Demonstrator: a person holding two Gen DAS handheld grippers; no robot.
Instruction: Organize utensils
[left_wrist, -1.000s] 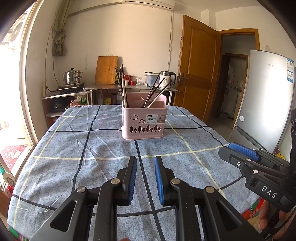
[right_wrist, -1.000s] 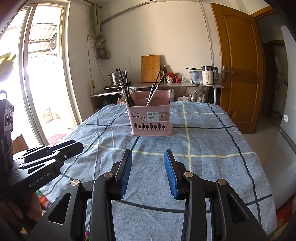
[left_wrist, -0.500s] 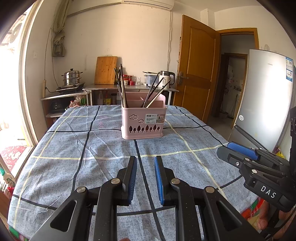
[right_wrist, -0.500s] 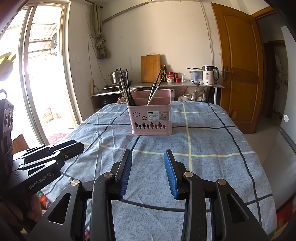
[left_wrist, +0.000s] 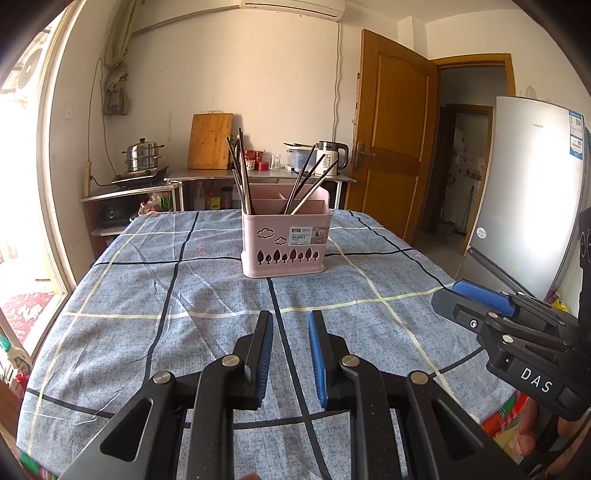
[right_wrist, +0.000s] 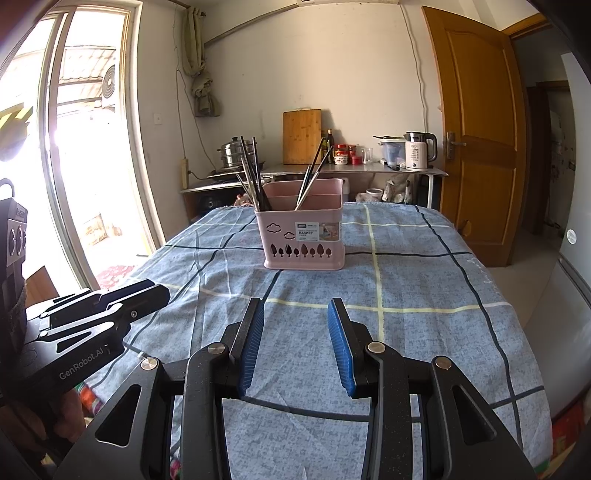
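A pink utensil basket (left_wrist: 284, 243) (right_wrist: 303, 240) stands upright in the middle of the table, on a blue checked cloth (left_wrist: 184, 295). Dark chopsticks (left_wrist: 242, 173) lean in its left compartment and several more chopsticks (left_wrist: 310, 181) in its right one. My left gripper (left_wrist: 290, 317) hovers over the near part of the cloth, open by a narrow gap, with nothing between its pads. My right gripper (right_wrist: 295, 304) is beside it, open wider and also empty. Both are well short of the basket. Each view shows the other gripper's fingers (left_wrist: 480, 295) (right_wrist: 140, 295) at its edge.
A silver fridge (left_wrist: 528, 192) stands right of the table and a wooden door (right_wrist: 476, 129) beyond it. A glass door (right_wrist: 74, 166) is on the left. Behind the table, a counter holds a kettle (right_wrist: 419, 151), a cutting board (right_wrist: 301, 136) and a steel pot (left_wrist: 142, 155).
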